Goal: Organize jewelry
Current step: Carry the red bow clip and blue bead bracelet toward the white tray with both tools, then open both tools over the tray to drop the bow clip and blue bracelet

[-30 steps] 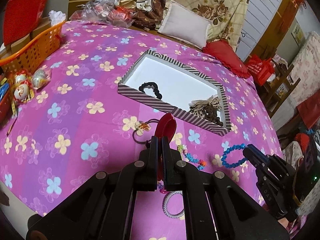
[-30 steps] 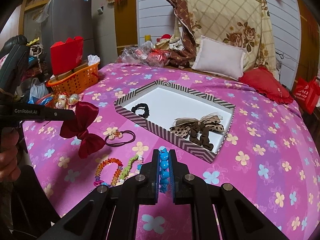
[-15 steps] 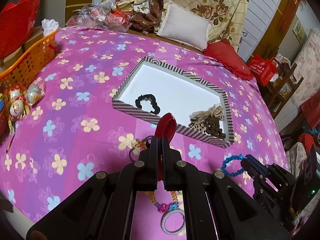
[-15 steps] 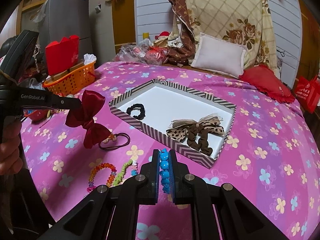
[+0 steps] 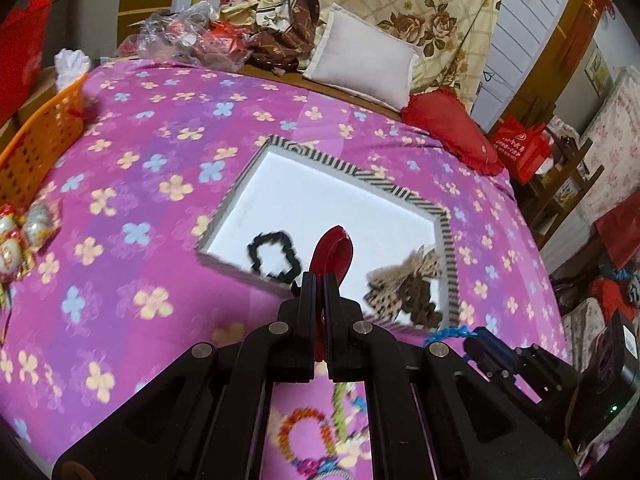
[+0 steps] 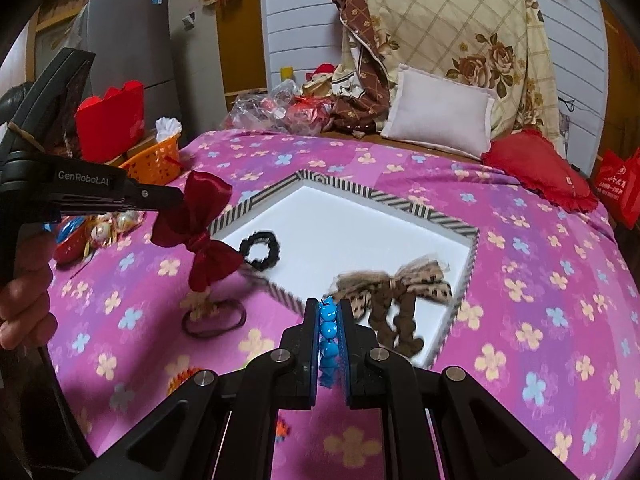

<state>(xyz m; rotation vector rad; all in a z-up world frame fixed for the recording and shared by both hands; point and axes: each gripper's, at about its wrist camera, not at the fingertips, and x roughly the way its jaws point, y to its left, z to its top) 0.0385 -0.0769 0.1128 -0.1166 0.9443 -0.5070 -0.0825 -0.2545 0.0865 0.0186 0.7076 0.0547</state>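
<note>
A white tray with a striped rim [image 5: 446,240] [image 6: 472,240] lies on the purple flowered bedspread. It holds a black scrunchie [image 5: 274,258] [image 6: 260,250] and a leopard-print bow [image 5: 404,284] [image 6: 400,284]. My left gripper [image 5: 320,280] [image 6: 180,196] is shut on a red satin bow [image 5: 334,250] [image 6: 200,228], held in the air over the tray's near left edge. My right gripper [image 6: 329,308] [image 5: 476,338] is shut on a blue bead bracelet [image 6: 329,336] [image 5: 452,333] above the tray's near edge.
A brown hair tie with a charm [image 6: 214,314] and colourful bead bracelets [image 5: 308,436] lie on the bedspread in front of the tray. An orange basket [image 5: 36,148] and wrapped toys [image 5: 24,232] sit at the left. Pillows [image 5: 364,64] are behind.
Both grippers have moved forward toward the tray with their items. The red bow went from over the bedspread to over the tray's near edge; the blue bracelet came closer to the tray.
</note>
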